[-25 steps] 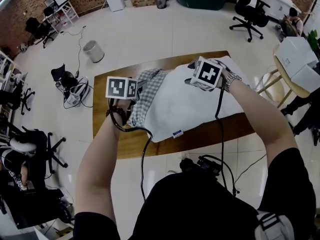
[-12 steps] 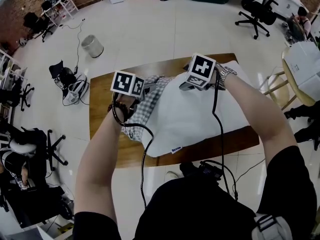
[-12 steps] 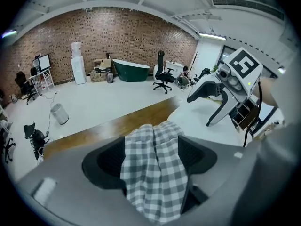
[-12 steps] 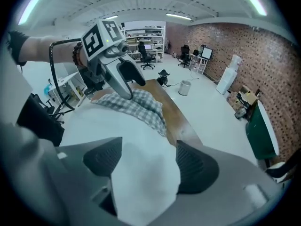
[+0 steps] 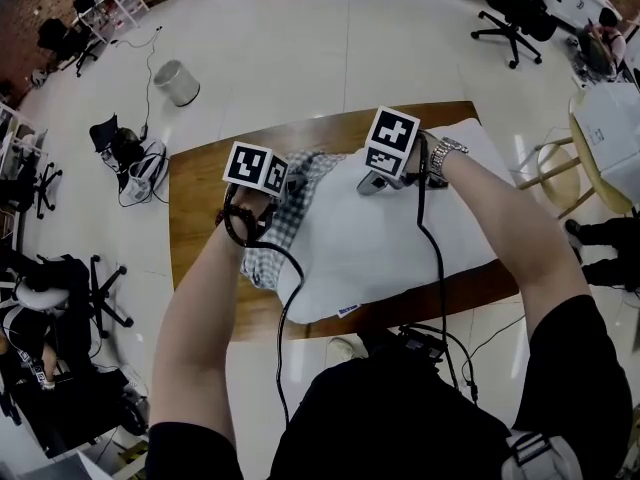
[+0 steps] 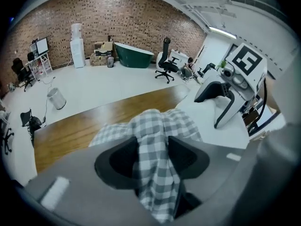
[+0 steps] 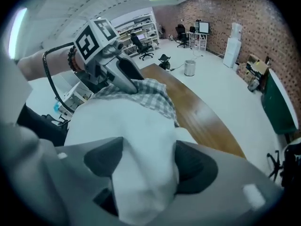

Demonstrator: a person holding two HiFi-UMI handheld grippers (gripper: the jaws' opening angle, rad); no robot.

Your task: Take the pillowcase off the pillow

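Note:
A white pillow (image 5: pixel 400 243) lies on the wooden table (image 5: pixel 200 203), with the grey checked pillowcase (image 5: pixel 285 218) bunched at its left end. My left gripper (image 5: pixel 291 182) points steeply down into that bunch. Its jaws have just been closing, and in the left gripper view they (image 6: pixel 153 159) pinch a ridge of checked cloth (image 6: pixel 157 124). My right gripper (image 5: pixel 368 186) presses down on the pillow just right of the cloth. Its jaws have just been opening and stand wide (image 7: pixel 148 166), with a bulge of white pillow (image 7: pixel 127 126) filling the gap.
The table's far edge (image 6: pixel 94 114) runs behind the pillowcase. On the floor beyond are a waste bin (image 5: pixel 176 81), cables and office chairs (image 5: pixel 510 3). White boxes (image 5: pixel 608 133) stand on a table at the right. Gripper cables (image 5: pixel 425 258) hang over the pillow's near side.
Both grippers have come down onto the bedding. The left one has sunk into the checked bunch, and the right one has shifted left and pushed into the pillow.

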